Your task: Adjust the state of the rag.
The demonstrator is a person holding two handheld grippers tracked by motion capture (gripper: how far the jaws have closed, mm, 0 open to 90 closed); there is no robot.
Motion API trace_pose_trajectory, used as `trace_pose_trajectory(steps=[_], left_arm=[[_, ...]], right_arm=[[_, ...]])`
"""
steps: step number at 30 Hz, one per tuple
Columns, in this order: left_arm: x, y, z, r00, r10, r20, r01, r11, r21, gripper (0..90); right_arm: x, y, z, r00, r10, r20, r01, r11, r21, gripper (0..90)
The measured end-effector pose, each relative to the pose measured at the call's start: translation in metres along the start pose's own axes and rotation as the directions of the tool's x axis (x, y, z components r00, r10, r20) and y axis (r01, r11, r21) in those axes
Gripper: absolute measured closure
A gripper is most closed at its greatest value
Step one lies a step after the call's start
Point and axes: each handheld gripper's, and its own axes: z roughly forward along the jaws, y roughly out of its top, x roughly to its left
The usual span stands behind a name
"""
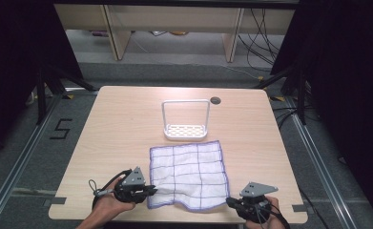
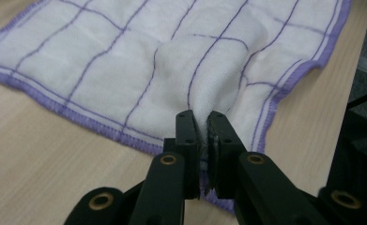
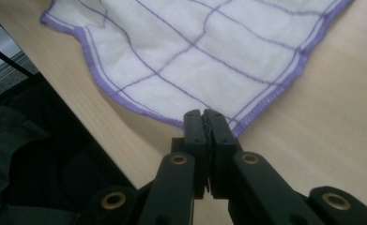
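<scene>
At the near edge of the wooden table [image 1: 112,133], both tools are clamped on the same white dishcloth with purple grid lines [image 1: 189,171]. The left gripper [image 1: 151,189] pinches the cloth's near left corner, and the right gripper [image 1: 229,202] pinches its near right corner; each pair of jaws is pressed together with fabric between them.

The cloth lies mostly flat in the middle of the table, its near part rumpled where the jaws pull at it. It looks light, thin and entirely limp, so it should sag and fold wherever it is unsupported. The stitched purple hem is probably the firmest place to hold, and a corner grip on each side, as here, should keep it spread. Any slack between the two corners is likely to droop.

The left gripper view shows the cloth [image 2: 172,61] bunched into a raised fold just beyond the jaws, with the bite taken a little inside the hem. The right gripper view shows its cloth [image 3: 204,51] caught right at the corner tip, and the table's edge with dark floor beside it.

Farther off, the high view shows what neither gripper view does: a white wire-handled rack [image 1: 185,120] just beyond the cloth's far edge, and a round cable port [image 1: 215,100] behind it.
</scene>
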Motion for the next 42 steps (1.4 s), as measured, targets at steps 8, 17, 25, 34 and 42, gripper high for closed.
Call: trace_pose_trajectory(steps=[8, 17, 25, 34, 42], left_arm=[[0.005, -0.004, 0.000, 0.9995, -0.024, 0.019, 0.023, 0.9994, 0.027, 68.2], [0.054, 0.018, -0.012, 0.9864, -0.162, -0.031, 0.159, 0.9847, -0.072, 49.0], [0.102, 0.041, 0.004, 0.9775, -0.162, -0.136, 0.155, 0.9861, -0.062, 44.1], [0.121, 0.047, 0.017, 0.9730, -0.178, -0.147, 0.171, 0.9833, -0.064, 40.8], [0.125, 0.045, 0.022, 0.9690, -0.201, -0.144, 0.193, 0.9791, -0.063, 37.6]], right_arm=[[-0.005, -0.012, 0.007, 0.9997, 0.023, 0.006, -0.023, 0.998, 0.054, 85.2], [-0.030, 0.031, 0.000, 0.9949, 0.043, 0.091, -0.038, 0.997, -0.063, 51.5], [-0.078, 0.068, 0.040, 0.9923, 0.052, 0.113, -0.043, 0.996, -0.075, 52.2], [-0.108, 0.095, 0.067, 0.9881, 0.074, 0.135, -0.068, 0.997, -0.045, 52.0], [-0.121, 0.115, 0.085, 0.9856, 0.073, 0.153, -0.060, 0.994, -0.087, 50.7]])
